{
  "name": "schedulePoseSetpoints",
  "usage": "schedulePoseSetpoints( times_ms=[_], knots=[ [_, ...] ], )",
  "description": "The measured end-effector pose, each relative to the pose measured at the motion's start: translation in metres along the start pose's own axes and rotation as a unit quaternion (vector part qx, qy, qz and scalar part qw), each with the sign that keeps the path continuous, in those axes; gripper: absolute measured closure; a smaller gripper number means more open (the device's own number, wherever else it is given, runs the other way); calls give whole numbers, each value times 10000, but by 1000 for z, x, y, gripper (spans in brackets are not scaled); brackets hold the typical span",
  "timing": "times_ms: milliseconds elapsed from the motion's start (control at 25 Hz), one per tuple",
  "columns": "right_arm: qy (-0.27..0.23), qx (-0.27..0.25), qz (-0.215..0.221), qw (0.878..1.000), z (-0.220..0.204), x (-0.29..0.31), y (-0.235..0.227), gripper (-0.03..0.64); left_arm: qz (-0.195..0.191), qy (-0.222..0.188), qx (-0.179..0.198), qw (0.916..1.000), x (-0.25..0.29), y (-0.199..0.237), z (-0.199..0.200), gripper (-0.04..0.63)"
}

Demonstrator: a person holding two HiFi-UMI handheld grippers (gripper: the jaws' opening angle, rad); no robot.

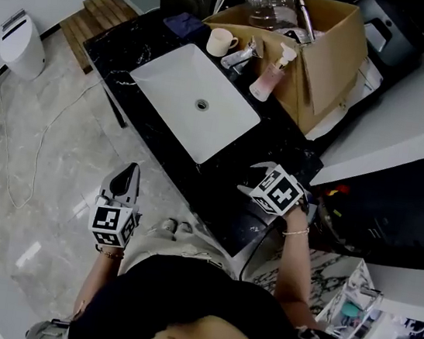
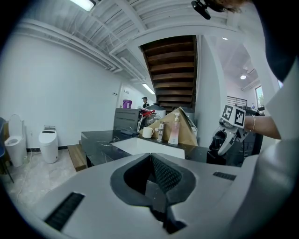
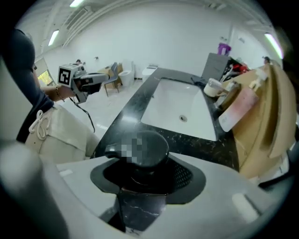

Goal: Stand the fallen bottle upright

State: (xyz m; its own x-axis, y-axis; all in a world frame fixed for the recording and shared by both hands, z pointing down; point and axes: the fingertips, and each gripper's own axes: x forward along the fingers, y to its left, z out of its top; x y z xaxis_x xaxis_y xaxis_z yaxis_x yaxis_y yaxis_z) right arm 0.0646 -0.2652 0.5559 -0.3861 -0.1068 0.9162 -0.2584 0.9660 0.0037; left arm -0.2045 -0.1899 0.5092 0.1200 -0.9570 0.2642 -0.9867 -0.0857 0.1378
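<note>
**Right gripper clamped on a dark pump bottle near the tabletop's free edge**

Head view. The black marble tabletop (image 1: 220, 193) runs diagonally from 11 o'clock to 5 o'clock. Its long free edge faces the open floor (image 1: 38, 179) at 8 o'clock. A white sink basin (image 1: 183, 98) takes up the middle of it. A cardboard box (image 1: 329, 60), a pink pump bottle (image 1: 270, 75) and a cup (image 1: 220, 42) crowd the strip at the basin's 1 o'clock. Bare marble lies at the basin's 4 o'clock end. The right gripper (image 1: 261, 181) hangs there, pointing steeply down, near the free edge. The left gripper (image 1: 126, 175) is off the tabletop at the basin's 7 o'clock, over the floor and well apart from everything on the marble.

Right gripper view. This view shows what the marker cube hides from above. The jaws are clamped on a dark pump bottle (image 3: 140, 151). Its round pump head faces the camera, with the spout at 9 o'clock. Whether its base meets the marble cannot be told. The basin lies at 12 o'clock and the box at 3 o'clock.

Left gripper view. The jaws are pressed together with nothing between them. Only this view gives a level side look. It shows the tabletop's edge in profile, the pink pump bottle just beside the box, and the right gripper at 3 o'clock.
</note>
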Motion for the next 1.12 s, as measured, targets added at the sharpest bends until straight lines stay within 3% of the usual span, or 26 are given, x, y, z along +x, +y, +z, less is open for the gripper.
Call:
schedulePoseSetpoints(
  times_ms=[160,360,640,760,920,1040,1120],
  knots=[
    [-911,345,-661,9930,-1,-5,-12,393,-139,49,68,9999,9,-9,0,592],
    [-1780,862,-1468,9692,2,-8,-25,393,-305,73,134,9994,18,-22,3,592],
    [-2582,2154,-1704,9262,-5,-13,-40,394,-424,101,234,9988,25,-33,7,592],
    [-2700,2217,-1746,9206,-6,-14,-41,393,-481,103,274,9984,26,-36,10,592],
    [-2784,2003,-1793,9221,-4,-13,-39,393,-516,150,321,9980,25,-36,9,592],
    [-2818,1724,-2155,9189,-7,-16,-35,376,-587,181,347,9975,25,-40,9,592],
    [-2900,1768,-2367,9103,-10,-20,-29,370,-645,157,365,9971,26,-44,9,592]
  ],
)
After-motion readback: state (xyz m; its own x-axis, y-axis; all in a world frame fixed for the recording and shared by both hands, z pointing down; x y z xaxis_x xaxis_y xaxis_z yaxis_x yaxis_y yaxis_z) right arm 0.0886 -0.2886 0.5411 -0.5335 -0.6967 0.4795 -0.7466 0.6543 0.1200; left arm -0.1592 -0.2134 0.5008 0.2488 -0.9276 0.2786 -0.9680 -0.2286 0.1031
